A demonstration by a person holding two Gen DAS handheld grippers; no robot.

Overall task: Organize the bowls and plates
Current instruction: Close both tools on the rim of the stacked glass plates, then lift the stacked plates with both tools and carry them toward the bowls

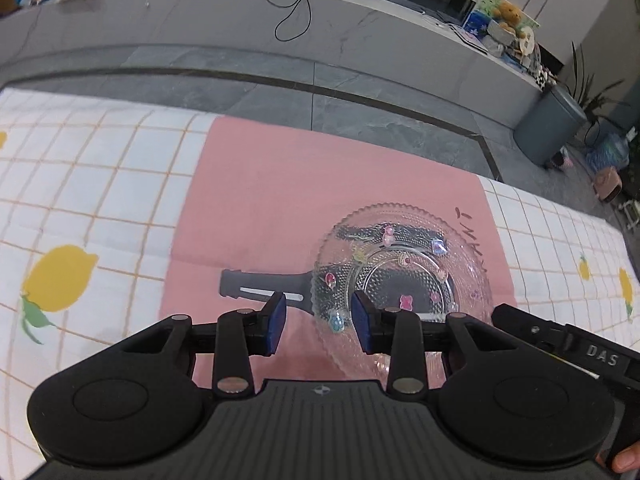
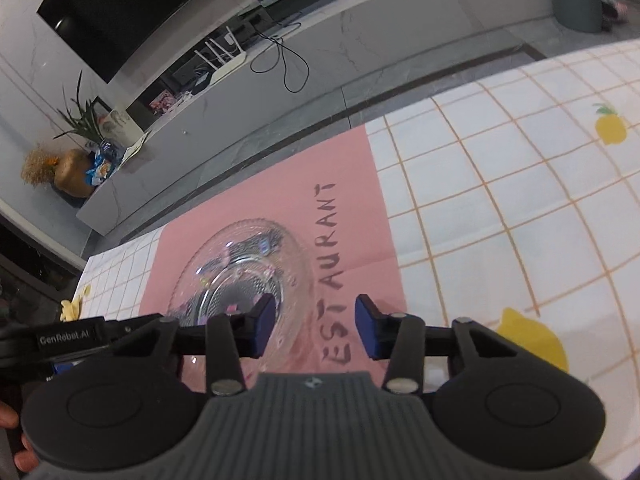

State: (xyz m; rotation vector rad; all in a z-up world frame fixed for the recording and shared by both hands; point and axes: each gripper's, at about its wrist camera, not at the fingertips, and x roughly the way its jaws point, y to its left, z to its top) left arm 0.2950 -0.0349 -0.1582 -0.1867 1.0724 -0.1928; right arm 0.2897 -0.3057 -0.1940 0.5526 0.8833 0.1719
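A clear glass bowl (image 1: pixel 404 264) with small coloured decorations sits on a pink mat (image 1: pixel 280 184) lettered RESTAURANT. Under it lies a black utensil, its handle (image 1: pixel 256 290) pointing left. My left gripper (image 1: pixel 320 322) is open, its blue pads on either side of the bowl's near left rim without pressing on it. In the right wrist view the bowl (image 2: pixel 240 264) lies low on the left. My right gripper (image 2: pixel 315 326) is open astride its right rim, one pad over the bowl and one over the mat (image 2: pixel 352 160). Each gripper's body shows at the edge of the other's view.
The mat lies on a white checked tablecloth (image 1: pixel 100 184) with lemon prints. Past the table's far edge are a grey tiled floor and a long grey bench with cables. A grey bin (image 1: pixel 548 128) stands at the far right. A pale yellow object (image 2: pixel 74 304) lies on the cloth at left.
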